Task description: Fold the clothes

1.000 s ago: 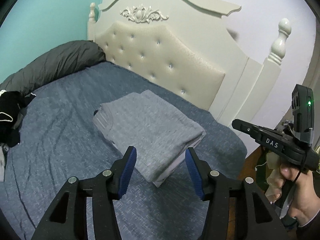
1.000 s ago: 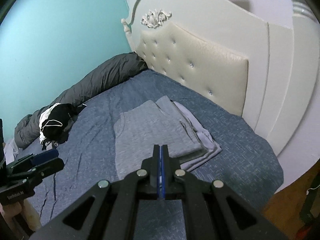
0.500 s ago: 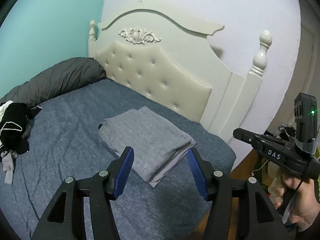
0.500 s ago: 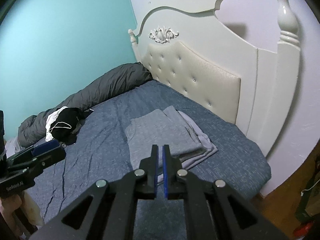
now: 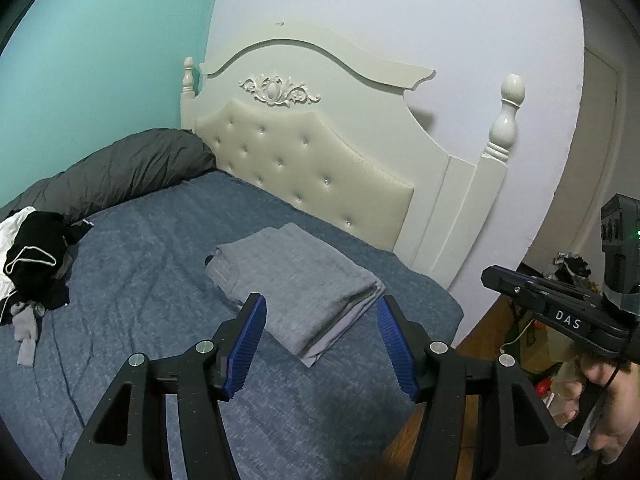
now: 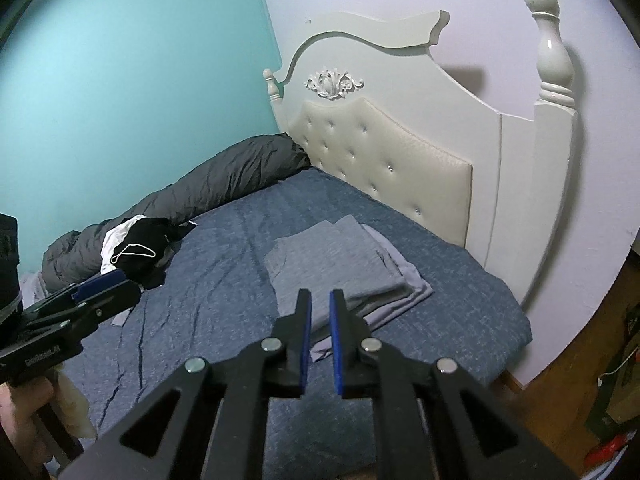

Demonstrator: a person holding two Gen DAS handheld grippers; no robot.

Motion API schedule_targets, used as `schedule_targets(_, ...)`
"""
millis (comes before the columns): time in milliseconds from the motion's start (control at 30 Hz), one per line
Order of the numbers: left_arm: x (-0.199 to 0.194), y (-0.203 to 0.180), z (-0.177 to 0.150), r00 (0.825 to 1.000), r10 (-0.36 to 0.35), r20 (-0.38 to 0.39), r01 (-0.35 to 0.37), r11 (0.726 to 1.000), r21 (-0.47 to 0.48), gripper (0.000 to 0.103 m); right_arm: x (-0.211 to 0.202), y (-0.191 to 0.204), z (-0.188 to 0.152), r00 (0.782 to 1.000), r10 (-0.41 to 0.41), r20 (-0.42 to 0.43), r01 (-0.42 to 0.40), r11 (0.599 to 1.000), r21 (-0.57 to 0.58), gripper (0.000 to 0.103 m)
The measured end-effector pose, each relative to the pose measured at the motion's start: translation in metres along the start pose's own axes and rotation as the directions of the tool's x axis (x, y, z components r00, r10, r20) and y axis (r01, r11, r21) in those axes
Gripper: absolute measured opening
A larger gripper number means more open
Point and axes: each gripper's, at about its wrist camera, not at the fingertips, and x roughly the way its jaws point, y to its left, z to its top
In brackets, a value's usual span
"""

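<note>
Matt grey knit clothes [image 5: 296, 288]; glossy painted headboard [image 5: 440, 184]; woven bedspread [image 5: 140, 272]

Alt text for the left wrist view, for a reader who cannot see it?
A folded grey garment lies on a blue bedspread near a cream tufted headboard, beyond the open left gripper. Dark unfolded clothes sit far left; the right gripper shows at right.

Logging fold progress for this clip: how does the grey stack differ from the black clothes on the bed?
The grey stack is folded flat with squared edges; the black clothes lie in a crumpled heap. The grey stack sits near the headboard, the black clothes further off, beside the dark duvet. The grey stack is neatly layered; the black clothes are tangled with white and grey pieces. Both rest on the blue bed, untouched by either tool.
</note>
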Motion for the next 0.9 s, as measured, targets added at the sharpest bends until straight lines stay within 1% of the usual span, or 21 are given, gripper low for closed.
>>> schedule_targets(233, -0.020, 0.003, -0.004, 1.000, -0.005, 0.013, 0.005, 1.000, 0.003, 0.063, -0.017, 0.011, -0.009, 1.000, 0.005, 0.006, -0.005, 1.000, 0.000, 0.009)
schedule_targets(400, -0.033, 0.007, -0.006, 1.000, 0.002, 0.022, -0.002, 1.000, 0.001, 0.068, -0.027, 0.021, -0.014, 1.000, 0.007, 0.016, -0.006, 1.000, -0.008, 0.013)
schedule_targets(500, -0.040, 0.009, -0.008, 1.000, 0.007, 0.026, -0.007, 1.000, 0.002, 0.069, -0.034, 0.026, -0.017, 0.999, 0.020, 0.025, -0.020, 1.000, 0.000, 0.015)
schedule_targets(667, -0.051, 0.012, -0.012, 1.000, 0.005, 0.030, -0.005, 1.000, 0.004, 0.071, -0.046, 0.034, -0.022, 0.999, 0.020, 0.048, -0.020, 1.000, -0.009, 0.020)
schedule_targets(900, -0.063, 0.015, -0.017, 0.999, 0.006, 0.036, -0.006, 1.000, 0.004, 0.074, -0.061, 0.042, -0.031, 0.997, 0.028, 0.066, -0.028, 1.000, -0.003, 0.021)
